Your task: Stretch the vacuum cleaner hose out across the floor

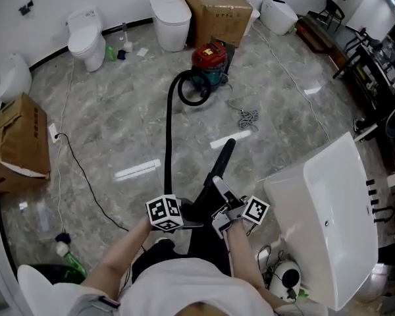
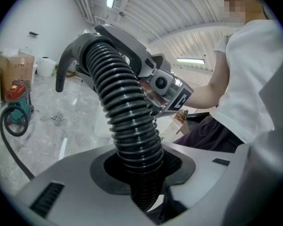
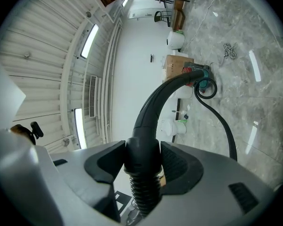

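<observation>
A red and teal vacuum cleaner (image 1: 209, 61) stands far off on the marble floor. Its black hose (image 1: 168, 143) loops beside it and runs straight toward me. My left gripper (image 1: 184, 214) is shut on the ribbed hose (image 2: 132, 121), which rises between the jaws of that gripper (image 2: 142, 173). My right gripper (image 1: 228, 210) is shut on the smooth cuff (image 3: 142, 149) where the ribbing meets the curved black wand (image 1: 222, 158). That gripper (image 3: 142, 166) clamps the cuff from both sides. The vacuum cleaner (image 3: 199, 75) also shows past the wand.
A white bathtub (image 1: 329, 209) leans at my right. Toilets (image 1: 87, 38) and a cardboard box (image 1: 217, 5) line the far wall, and another box (image 1: 16, 143) lies at left. A thin black cable (image 1: 85, 176) and a coiled cord (image 1: 248, 117) lie on the floor.
</observation>
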`<move>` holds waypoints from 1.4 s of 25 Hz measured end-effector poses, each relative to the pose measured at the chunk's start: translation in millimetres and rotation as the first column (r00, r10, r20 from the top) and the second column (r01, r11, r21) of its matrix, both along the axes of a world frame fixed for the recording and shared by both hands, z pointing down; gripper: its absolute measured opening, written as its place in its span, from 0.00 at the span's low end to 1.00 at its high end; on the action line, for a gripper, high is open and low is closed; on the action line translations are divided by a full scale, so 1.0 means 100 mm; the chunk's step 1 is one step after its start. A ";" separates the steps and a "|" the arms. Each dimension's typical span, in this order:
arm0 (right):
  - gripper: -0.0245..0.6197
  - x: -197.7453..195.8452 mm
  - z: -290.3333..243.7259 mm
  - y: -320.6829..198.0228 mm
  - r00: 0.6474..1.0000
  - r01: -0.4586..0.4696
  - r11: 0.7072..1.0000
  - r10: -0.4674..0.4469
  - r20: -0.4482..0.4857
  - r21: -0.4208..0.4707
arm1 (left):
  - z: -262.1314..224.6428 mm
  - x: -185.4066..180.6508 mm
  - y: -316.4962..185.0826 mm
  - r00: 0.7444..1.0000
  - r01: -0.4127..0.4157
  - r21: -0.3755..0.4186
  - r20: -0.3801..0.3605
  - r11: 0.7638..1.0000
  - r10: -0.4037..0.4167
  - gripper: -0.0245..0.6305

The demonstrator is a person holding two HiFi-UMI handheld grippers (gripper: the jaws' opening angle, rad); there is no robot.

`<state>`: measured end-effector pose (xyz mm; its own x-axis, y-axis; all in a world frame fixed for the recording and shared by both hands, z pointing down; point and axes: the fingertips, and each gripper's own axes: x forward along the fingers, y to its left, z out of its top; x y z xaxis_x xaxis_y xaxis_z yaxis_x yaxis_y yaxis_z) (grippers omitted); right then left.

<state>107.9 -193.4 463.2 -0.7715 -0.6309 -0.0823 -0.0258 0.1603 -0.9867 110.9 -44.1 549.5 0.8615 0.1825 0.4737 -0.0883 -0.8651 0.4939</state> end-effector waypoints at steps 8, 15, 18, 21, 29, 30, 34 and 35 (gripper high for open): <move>0.41 -0.42 0.02 0.79 0.998 -0.064 0.998 0.064 0.024 0.010 | 0.02 -0.52 0.77 0.999 -0.042 0.022 0.005 0.999 0.042 0.26; 0.41 -0.70 0.01 1.34 0.996 -0.087 0.996 0.087 0.019 0.008 | -0.02 -0.80 1.34 0.999 -0.051 0.013 -0.012 0.999 0.052 0.26; 0.41 -0.89 -0.02 1.53 0.998 -0.063 0.998 0.063 0.012 0.013 | -0.05 -0.94 1.54 0.999 -0.036 0.012 -0.030 0.999 0.036 0.26; 0.41 -1.02 -0.04 1.69 0.998 -0.056 0.998 0.055 0.021 0.016 | -0.05 -1.06 1.68 0.999 -0.029 0.026 -0.035 0.999 0.030 0.26; 0.41 -1.13 0.05 2.04 0.996 -0.084 0.996 0.084 -0.008 0.013 | 0.03 -1.21 2.03 0.998 -0.049 0.022 -0.042 0.999 0.050 0.26; 0.41 -1.11 0.06 2.07 0.995 -0.096 0.995 0.096 -0.007 0.006 | 0.04 -1.20 2.06 0.998 -0.056 0.018 -0.041 0.998 0.057 0.26; 0.41 -1.00 0.10 2.18 0.992 -0.123 0.992 0.123 -0.008 -0.010 | 0.05 -1.13 2.17 0.996 -0.080 0.013 -0.041 0.997 0.081 0.26; 0.41 -0.97 0.11 2.19 0.992 -0.125 0.992 0.125 -0.007 -0.011 | 0.05 -1.11 2.19 0.996 -0.084 0.011 -0.041 0.996 0.084 0.26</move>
<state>11.2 25.9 474.0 -0.6872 -0.7232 -0.0696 -0.0513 0.1439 -0.9883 -0.5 174.6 554.6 0.8623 0.2506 0.4400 0.0052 -0.8733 0.4872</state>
